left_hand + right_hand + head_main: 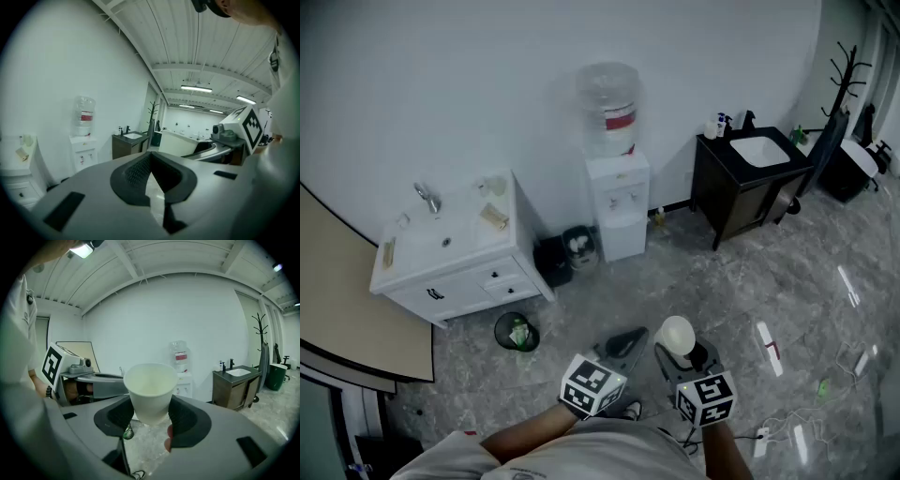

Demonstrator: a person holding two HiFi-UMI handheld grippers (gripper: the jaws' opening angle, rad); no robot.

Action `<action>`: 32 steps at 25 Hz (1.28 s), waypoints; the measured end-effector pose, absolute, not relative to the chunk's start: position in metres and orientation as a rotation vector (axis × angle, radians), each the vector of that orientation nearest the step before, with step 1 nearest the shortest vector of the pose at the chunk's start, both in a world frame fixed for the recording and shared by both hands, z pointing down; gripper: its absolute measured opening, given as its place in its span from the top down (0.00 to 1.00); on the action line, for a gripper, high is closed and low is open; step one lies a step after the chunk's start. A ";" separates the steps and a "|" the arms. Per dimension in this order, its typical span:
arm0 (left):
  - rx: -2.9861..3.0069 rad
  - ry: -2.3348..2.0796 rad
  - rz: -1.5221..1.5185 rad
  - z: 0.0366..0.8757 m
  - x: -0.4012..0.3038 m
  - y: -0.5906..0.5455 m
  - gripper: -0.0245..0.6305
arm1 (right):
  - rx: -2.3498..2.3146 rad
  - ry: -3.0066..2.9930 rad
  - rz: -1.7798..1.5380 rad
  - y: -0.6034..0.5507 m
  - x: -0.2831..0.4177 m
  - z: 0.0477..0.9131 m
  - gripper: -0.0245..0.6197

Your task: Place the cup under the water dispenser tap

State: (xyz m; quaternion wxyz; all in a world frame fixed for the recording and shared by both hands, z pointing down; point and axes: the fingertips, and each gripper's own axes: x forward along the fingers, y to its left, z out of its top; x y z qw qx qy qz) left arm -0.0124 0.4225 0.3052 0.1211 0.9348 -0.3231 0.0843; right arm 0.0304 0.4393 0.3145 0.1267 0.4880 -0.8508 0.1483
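A white paper cup [677, 335] stands upright between the jaws of my right gripper [682, 354], which is shut on it. In the right gripper view the cup [150, 389] fills the centre, its lower wall pressed by the dark pads [183, 420]. The white water dispenser [617, 202], with a bottle on top, stands against the far wall, well ahead of both grippers. It also shows behind the cup [182, 373] and at the left of the left gripper view [83, 143]. My left gripper [625, 343] is shut and empty, its tips meeting [150, 158].
A white sink cabinet [455, 253] stands left of the dispenser, with dark bins [567, 255] between them and a green bucket [517, 332] on the floor. A dark sink cabinet [748, 183] and a coat rack [846, 80] are at the right. Cables and a power strip [762, 441] lie near my feet.
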 end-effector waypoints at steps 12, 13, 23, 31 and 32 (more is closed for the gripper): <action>2.726 -0.943 0.268 0.312 0.008 0.423 0.96 | 1.415 -2.508 0.450 0.438 0.053 0.316 0.58; 2.727 -0.946 0.268 0.312 0.010 0.422 0.96 | 1.419 -2.509 0.449 0.436 0.055 0.317 0.58; 2.726 -0.986 0.266 0.316 0.012 0.385 0.96 | 1.437 -2.494 0.429 0.402 0.065 0.327 0.58; 2.721 -0.993 0.217 0.329 0.014 0.297 0.96 | 1.444 -2.474 0.401 0.314 0.068 0.340 0.58; 2.721 -0.992 0.212 0.331 0.013 0.281 0.96 | 1.443 -2.473 0.391 0.298 0.066 0.341 0.58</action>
